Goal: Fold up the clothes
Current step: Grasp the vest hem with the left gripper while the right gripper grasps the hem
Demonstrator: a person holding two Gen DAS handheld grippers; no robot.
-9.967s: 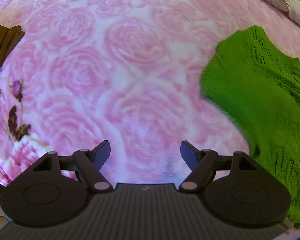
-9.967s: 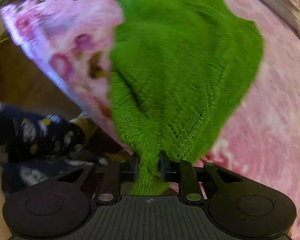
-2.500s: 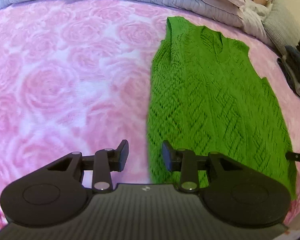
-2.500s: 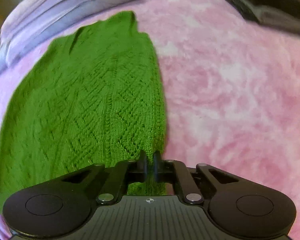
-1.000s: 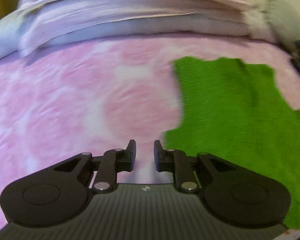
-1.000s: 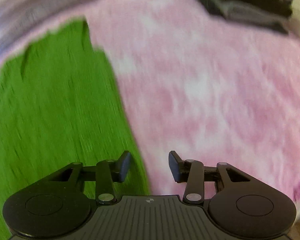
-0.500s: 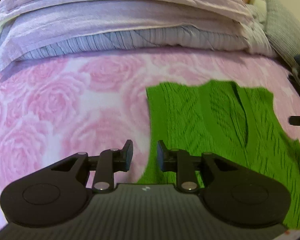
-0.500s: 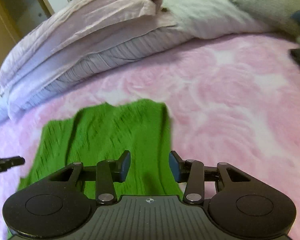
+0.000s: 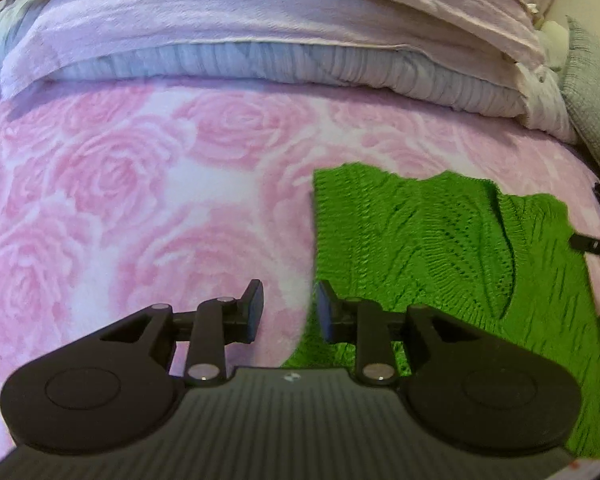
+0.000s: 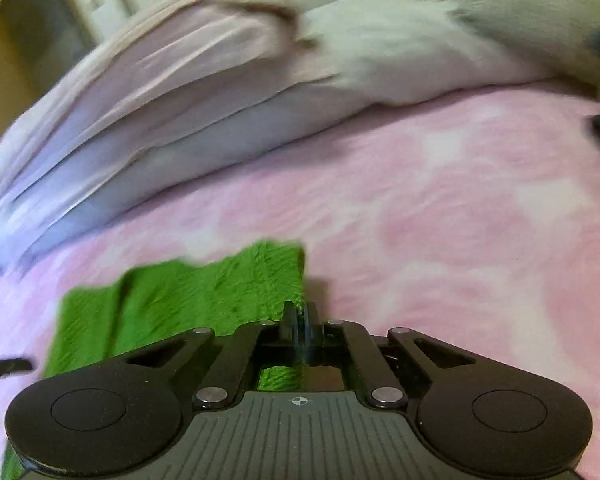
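Sweater (image 9: 440, 248) neckline toward pillows (image 9: 260, 32)

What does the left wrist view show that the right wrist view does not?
Only the left wrist view shows the left gripper, its fingers apart over the left edge of the green knit top, and the neckline slit in sharp detail.

Only the right wrist view shows the right gripper shut on the green top's right edge, plus pale cupboards behind the bed.

Both show the pink rose blanket and the stacked lilac bedding, and each catches the other gripper's fingertip at its edge.
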